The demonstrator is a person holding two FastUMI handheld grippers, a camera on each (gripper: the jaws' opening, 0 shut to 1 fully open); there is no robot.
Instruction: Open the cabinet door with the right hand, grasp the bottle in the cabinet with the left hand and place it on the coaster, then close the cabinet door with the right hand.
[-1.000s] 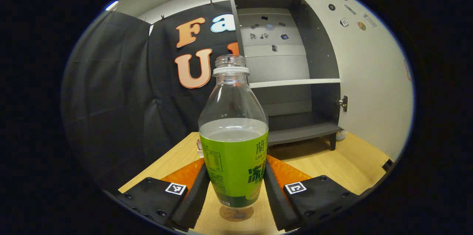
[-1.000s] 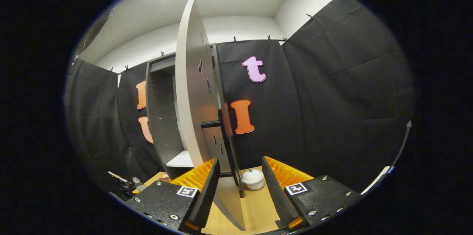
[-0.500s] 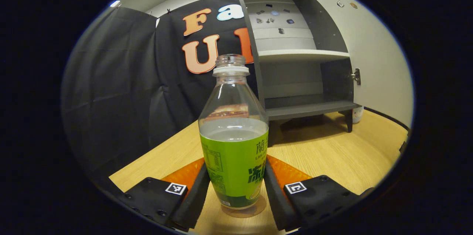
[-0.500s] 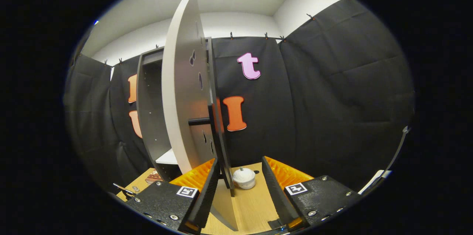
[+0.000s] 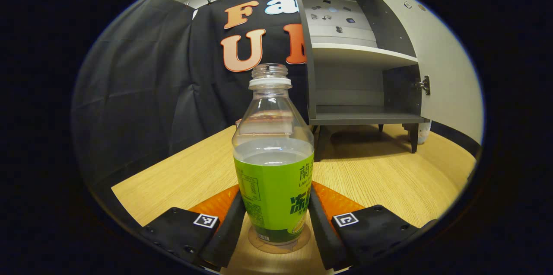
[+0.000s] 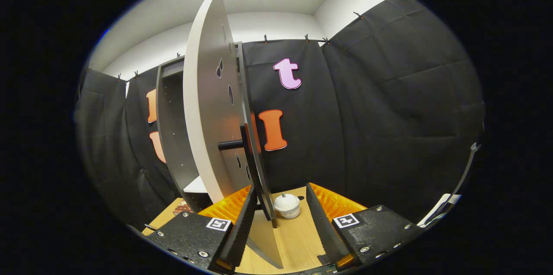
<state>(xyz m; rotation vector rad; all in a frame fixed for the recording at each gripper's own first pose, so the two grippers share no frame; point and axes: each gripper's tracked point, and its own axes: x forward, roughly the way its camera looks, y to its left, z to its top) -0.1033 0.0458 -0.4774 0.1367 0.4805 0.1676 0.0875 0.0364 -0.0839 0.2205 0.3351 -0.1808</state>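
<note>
A clear bottle [image 5: 273, 167] with a green label and no cap stands upright between my left gripper's fingers; the left gripper [image 5: 275, 214] is shut on its label. The bottle's base rests on or just above a round coaster [image 5: 299, 241] on the wooden table [image 5: 380, 180]. Behind it to the right, the grey cabinet [image 5: 358, 113] stands open with bare shelves. In the right gripper view the pale door [image 6: 203, 106] is swung out edge-on, its black handle [image 6: 248, 149] facing right. My right gripper [image 6: 280, 206] is open, and the door's lower edge runs between its fingers.
A small white lidded pot [image 6: 286, 206] sits on the table just beyond the door's lower edge. The cabinet stands on short dark legs [image 5: 412, 139]. Black cloth walls close the booth on the left and behind. Bare tabletop lies left and right of the bottle.
The left gripper has come down with the bottle until its base meets the coaster, and the cabinet has risen in that view. The right gripper view has shifted slightly; its gripper stays open.
</note>
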